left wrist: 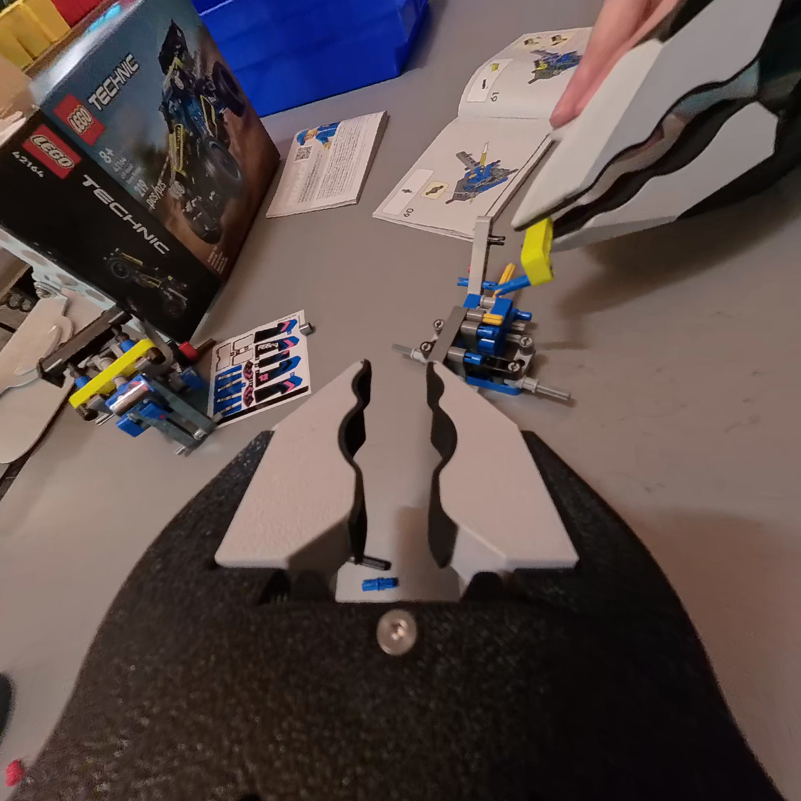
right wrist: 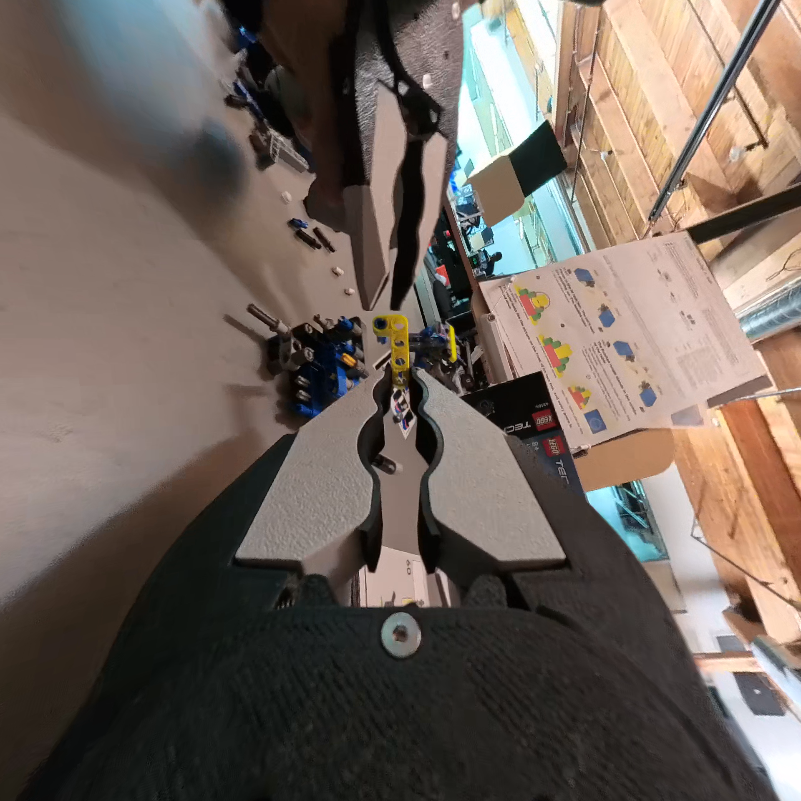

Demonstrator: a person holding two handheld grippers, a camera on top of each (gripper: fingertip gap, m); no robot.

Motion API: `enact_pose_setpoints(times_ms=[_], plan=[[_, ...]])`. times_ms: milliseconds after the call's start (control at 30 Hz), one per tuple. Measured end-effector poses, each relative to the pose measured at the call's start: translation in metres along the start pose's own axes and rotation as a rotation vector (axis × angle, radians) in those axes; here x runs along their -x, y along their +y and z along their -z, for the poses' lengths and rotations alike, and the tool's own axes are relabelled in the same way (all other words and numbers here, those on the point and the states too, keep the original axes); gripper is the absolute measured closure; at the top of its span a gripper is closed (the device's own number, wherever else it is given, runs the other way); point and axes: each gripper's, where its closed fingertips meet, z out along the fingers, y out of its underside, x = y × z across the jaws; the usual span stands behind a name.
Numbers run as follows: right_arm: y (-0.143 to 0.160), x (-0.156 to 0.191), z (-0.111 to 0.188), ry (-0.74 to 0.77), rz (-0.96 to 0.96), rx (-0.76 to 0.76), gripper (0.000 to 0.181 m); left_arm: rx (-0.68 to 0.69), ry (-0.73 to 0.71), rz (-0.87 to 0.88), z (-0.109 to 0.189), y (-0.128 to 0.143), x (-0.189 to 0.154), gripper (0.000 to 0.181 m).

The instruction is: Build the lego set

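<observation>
The right gripper [right wrist: 401, 377] pinches a yellow L-shaped holed beam [right wrist: 395, 346] just above the blue-and-grey chassis assembly [left wrist: 487, 342], at one o'clock of the spread, empty left gripper [left wrist: 396, 368]. Fitting seems underway; next, align holes with the blue pin [left wrist: 516, 284] and press.

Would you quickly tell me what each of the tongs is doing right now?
Left tongs: open, holding nothing.
Right tongs: shut on the yellow L-shaped beam, held above the blue and grey assembly.

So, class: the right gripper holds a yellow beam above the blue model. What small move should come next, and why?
Probably lower the yellow beam onto the blue model: the right gripper pinches it just above, while the left gripper is open and empty.
</observation>
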Motion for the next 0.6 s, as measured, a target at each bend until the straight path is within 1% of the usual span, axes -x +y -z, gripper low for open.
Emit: enact_pose_setpoints(times_ms=[67,200,333,400,467,533,600], plan=[[0.002,0.002,-0.002,0.005,0.023,0.032,0.176,-0.004,0.022,0.024,0.001,0.0,-0.002,0.159],[-0.004,0.009,-0.003,-0.02,0.034,0.019,0.176,-0.013,0.033,0.05,0.003,-0.001,-0.002,0.159],[-0.006,0.016,-0.005,-0.029,0.104,0.038,0.176,-0.005,0.033,0.05,0.002,-0.001,-0.003,0.159],[-0.009,0.014,-0.007,-0.007,0.12,0.041,0.176,0.001,0.051,0.038,0.001,-0.002,-0.007,0.158],[-0.012,0.012,-0.009,0.008,0.131,0.038,0.176,-0.015,0.063,0.036,0.002,-0.005,-0.009,0.154],[-0.01,0.015,-0.012,-0.005,0.147,0.05,0.176,-0.058,0.124,0.075,0.006,-0.011,-0.016,0.151],[-0.009,0.012,-0.014,0.007,0.167,0.061,0.176,-0.098,0.188,0.14,0.009,-0.017,-0.021,0.141]])
